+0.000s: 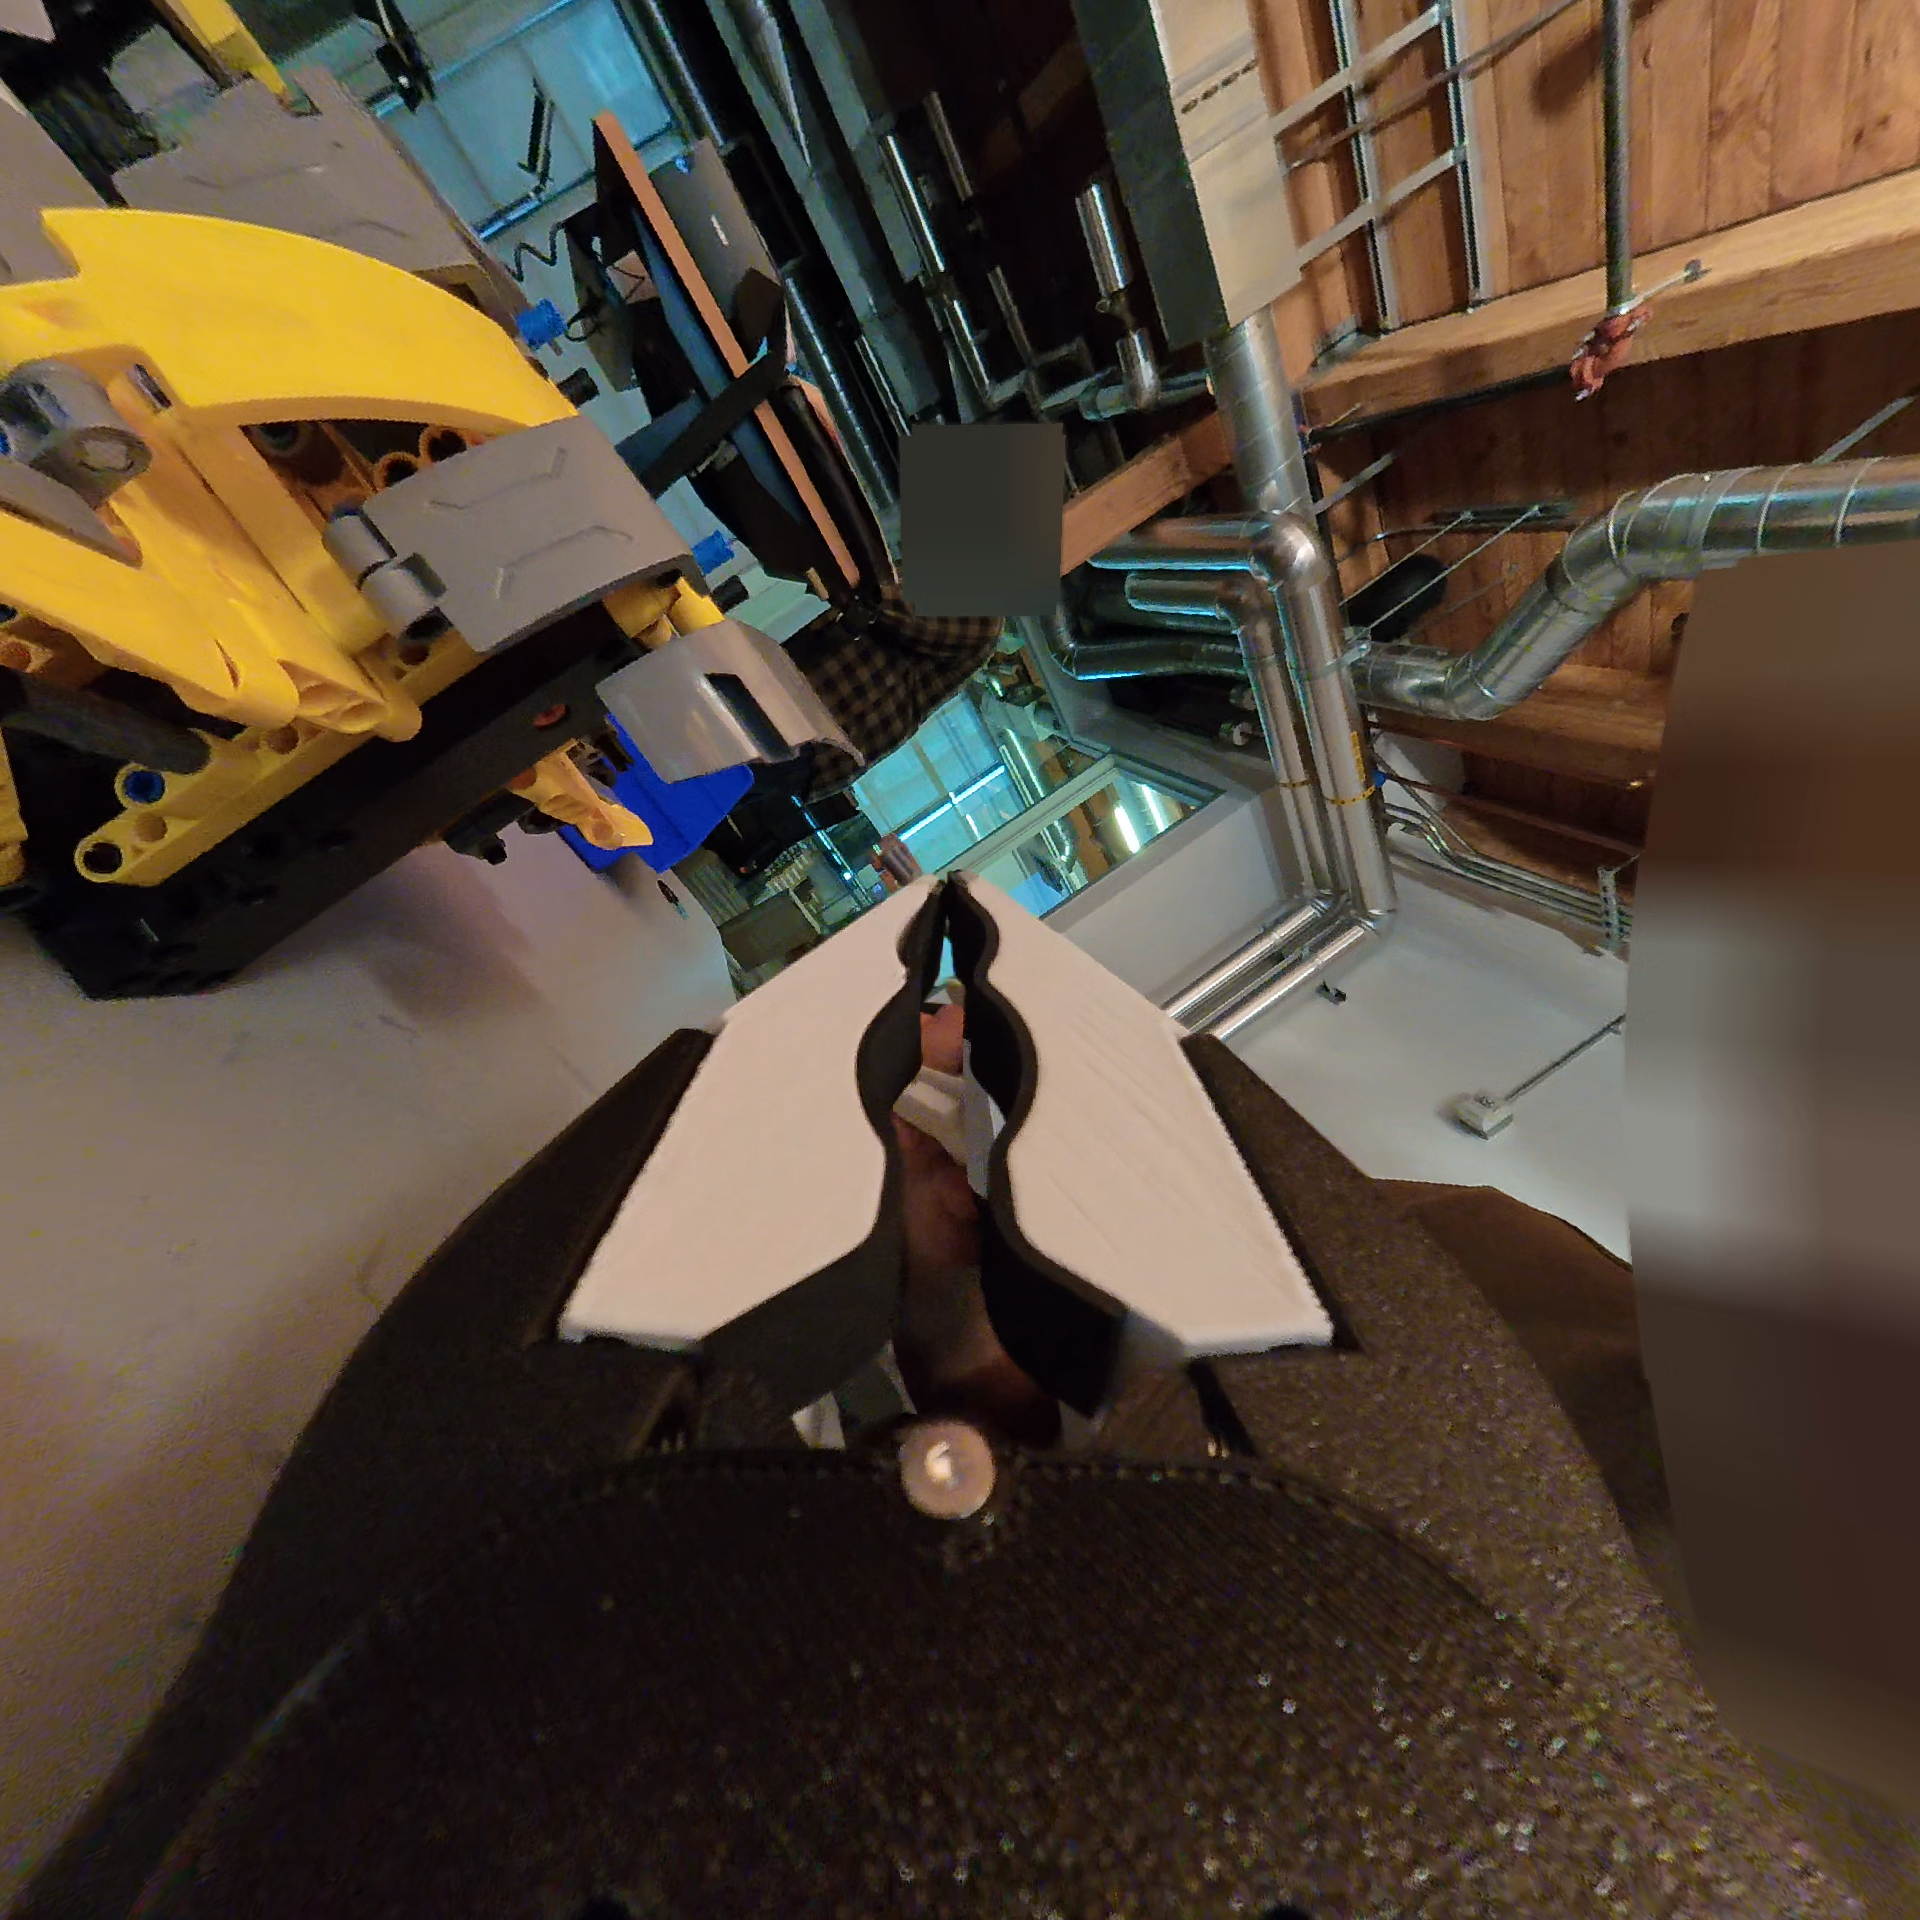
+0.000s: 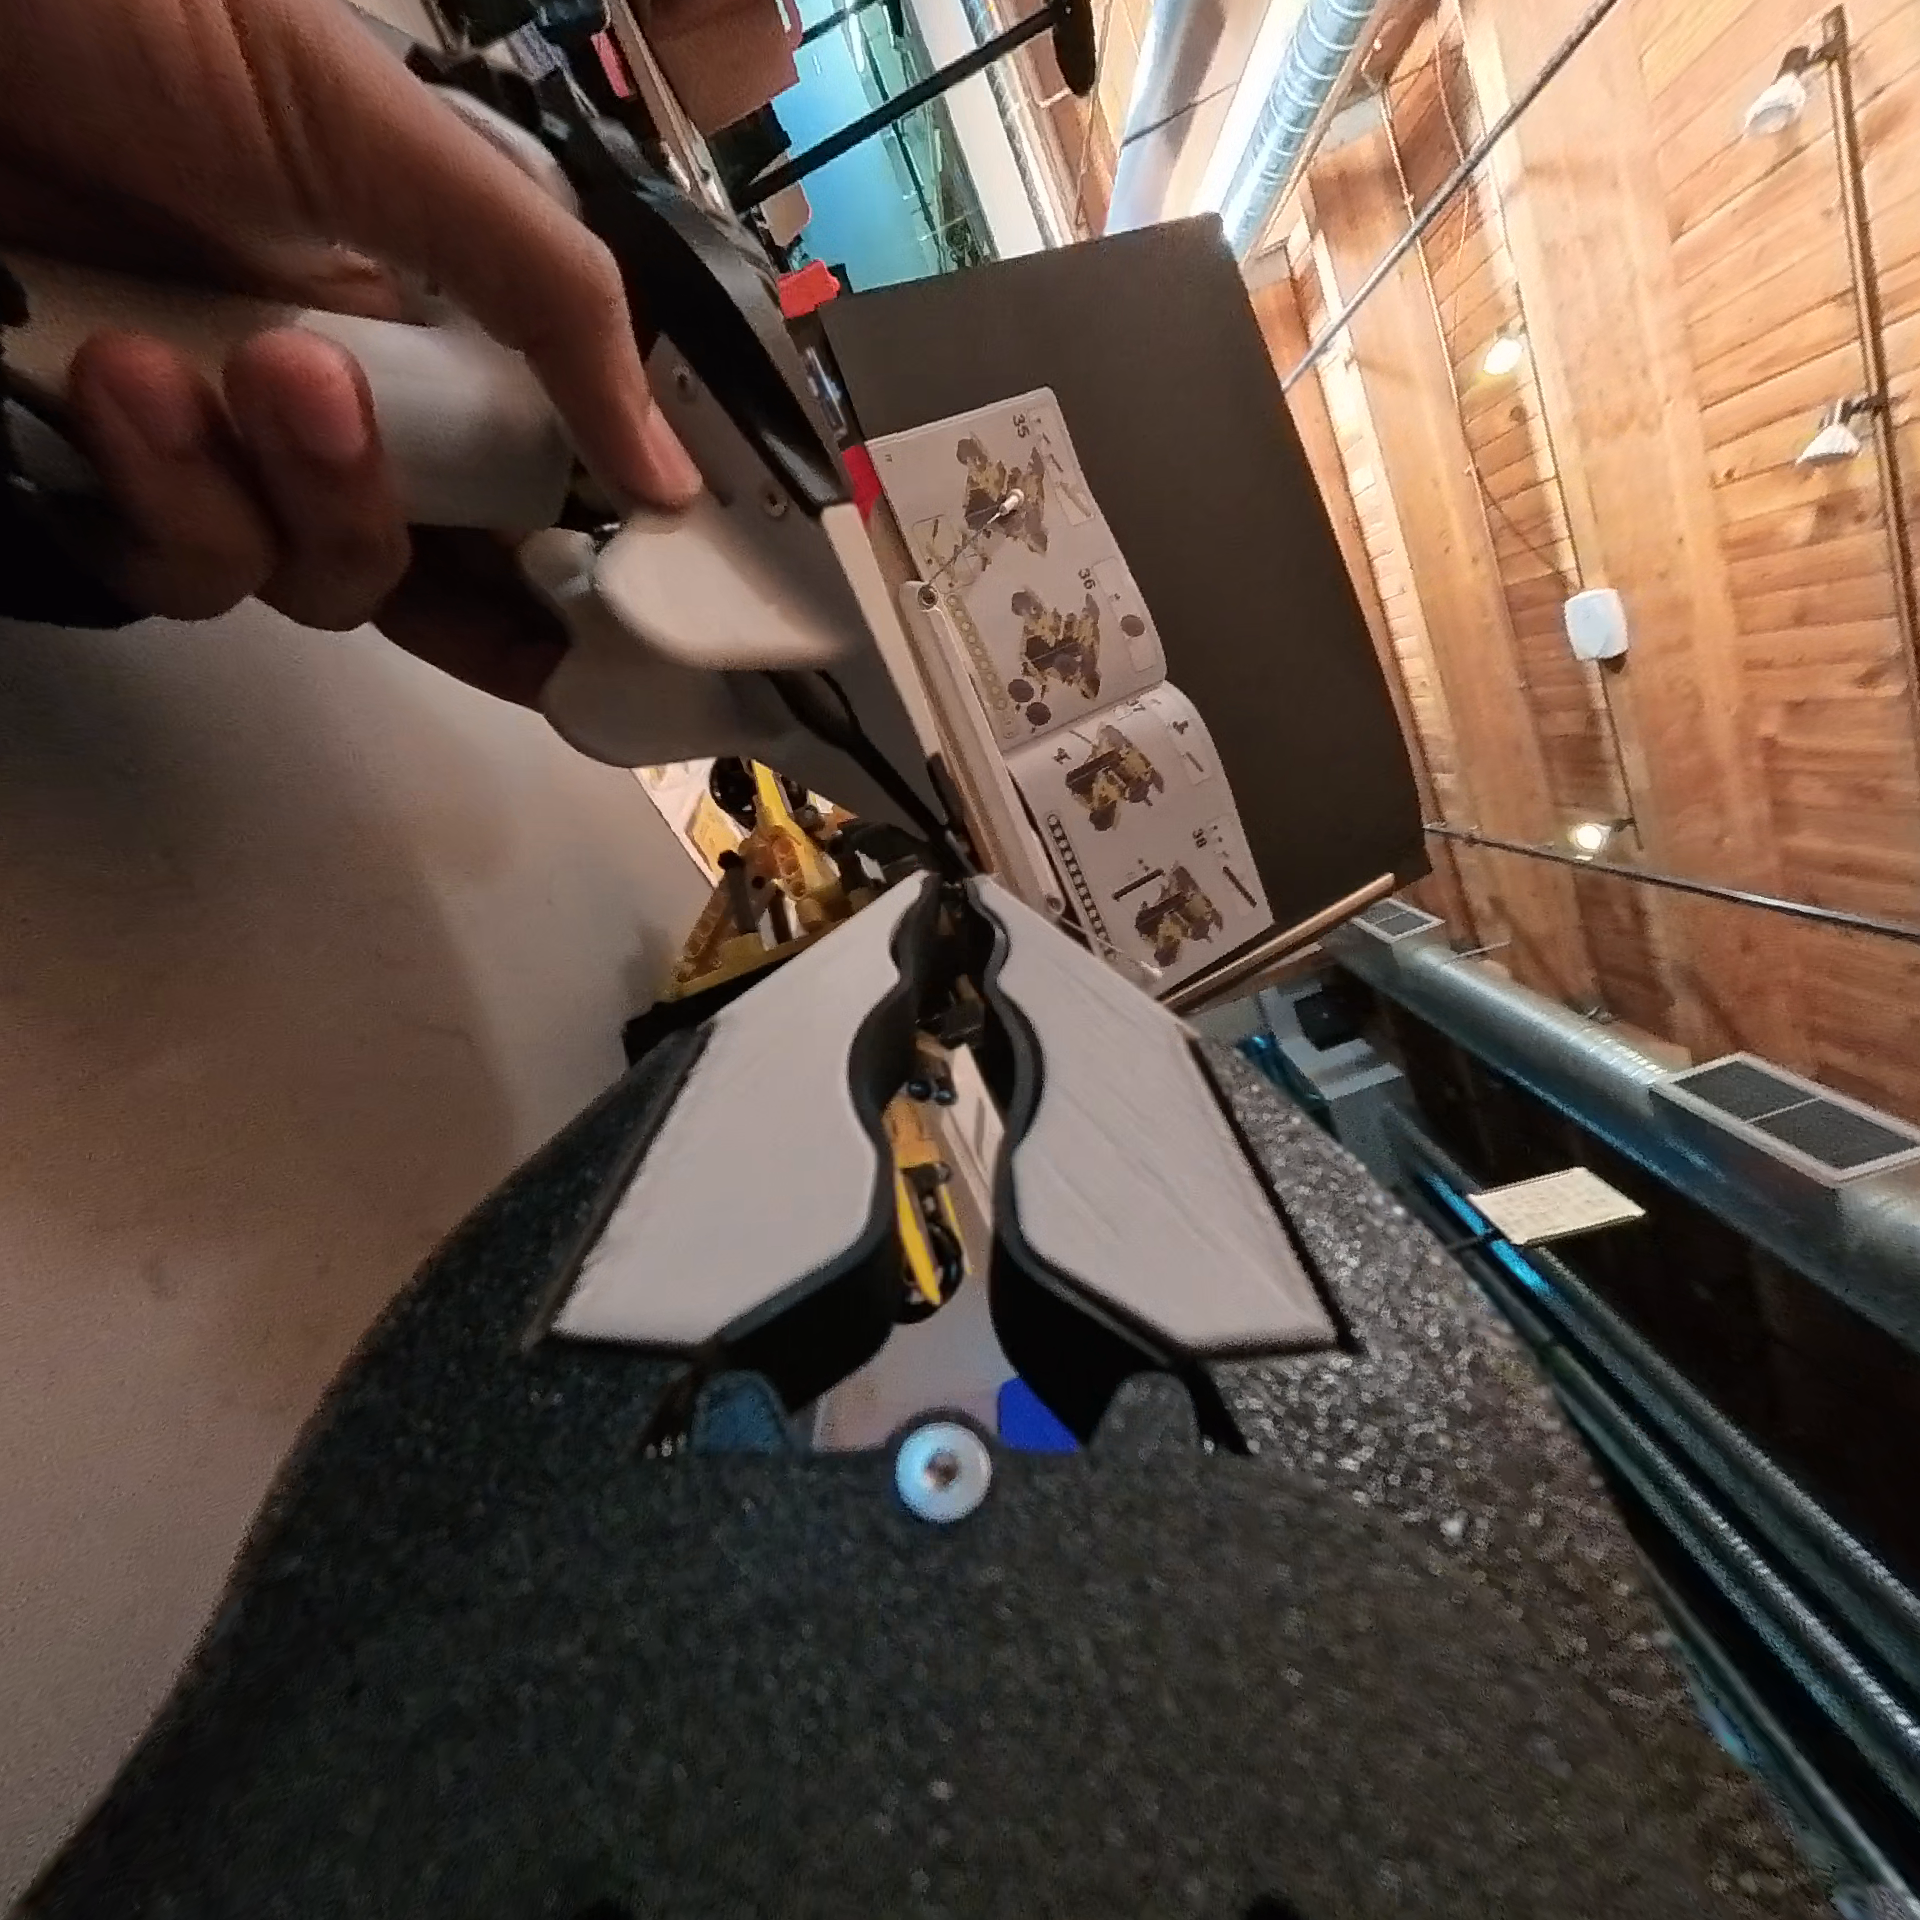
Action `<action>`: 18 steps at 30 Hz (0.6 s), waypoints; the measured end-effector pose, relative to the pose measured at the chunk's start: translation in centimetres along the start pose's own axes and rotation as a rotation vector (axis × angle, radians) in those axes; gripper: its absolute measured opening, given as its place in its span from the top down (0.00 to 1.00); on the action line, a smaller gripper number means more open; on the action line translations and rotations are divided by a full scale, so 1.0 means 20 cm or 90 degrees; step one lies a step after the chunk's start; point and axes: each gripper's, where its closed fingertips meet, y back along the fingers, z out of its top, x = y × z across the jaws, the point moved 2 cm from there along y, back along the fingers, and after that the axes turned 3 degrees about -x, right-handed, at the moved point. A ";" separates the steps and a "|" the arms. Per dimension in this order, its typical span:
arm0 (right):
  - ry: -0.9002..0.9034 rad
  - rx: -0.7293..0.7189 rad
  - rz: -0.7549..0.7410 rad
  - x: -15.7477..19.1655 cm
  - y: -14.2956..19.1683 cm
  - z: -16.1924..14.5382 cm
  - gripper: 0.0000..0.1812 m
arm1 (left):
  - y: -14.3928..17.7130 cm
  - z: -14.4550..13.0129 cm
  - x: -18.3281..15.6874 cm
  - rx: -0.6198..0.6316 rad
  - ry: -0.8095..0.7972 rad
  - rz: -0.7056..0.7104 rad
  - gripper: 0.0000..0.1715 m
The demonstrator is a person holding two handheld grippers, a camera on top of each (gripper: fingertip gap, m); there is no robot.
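Left claw [image 1: 948, 883], white fingers w/ black wavy pads, tips pressed together on nothing, just right of a yellow-and-grey brick-built vehicle model [image 1: 312, 540] on the pale desk [image 1: 260, 1143]. Right claw [image 2: 951, 883], tips likewise together, points at the model's yellow beams [image 2: 769, 873]; open instruction booklet [image 2: 1091, 686] beyond. Best approached slowly, fragile build.

Yellow and grey plastic brick-built vehicle model [image 1: 312, 540] blocking at ten o'clock, bare pale bench [image 1: 312, 1091] open at eight o'clock, left gripper [image 2: 951, 831] and hand [image 2: 312, 312] crowding the right gripper [image 2: 951, 883] at eleven o'clock, open instruction booklet [image 2: 1091, 675] on black board at one o'clock.
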 end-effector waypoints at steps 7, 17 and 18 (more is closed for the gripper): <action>-0.220 -0.067 0.008 -0.09 0.04 0.03 0.98 | 0.00 0.01 -0.03 -0.003 -0.004 -0.024 0.85; -0.408 -0.158 0.070 -0.14 0.09 0.06 0.98 | -0.07 -0.09 -0.14 0.068 -0.010 -0.122 0.95; -0.419 -0.161 0.075 -0.14 0.09 0.05 0.98 | -0.07 -0.09 -0.14 0.071 -0.017 -0.113 0.96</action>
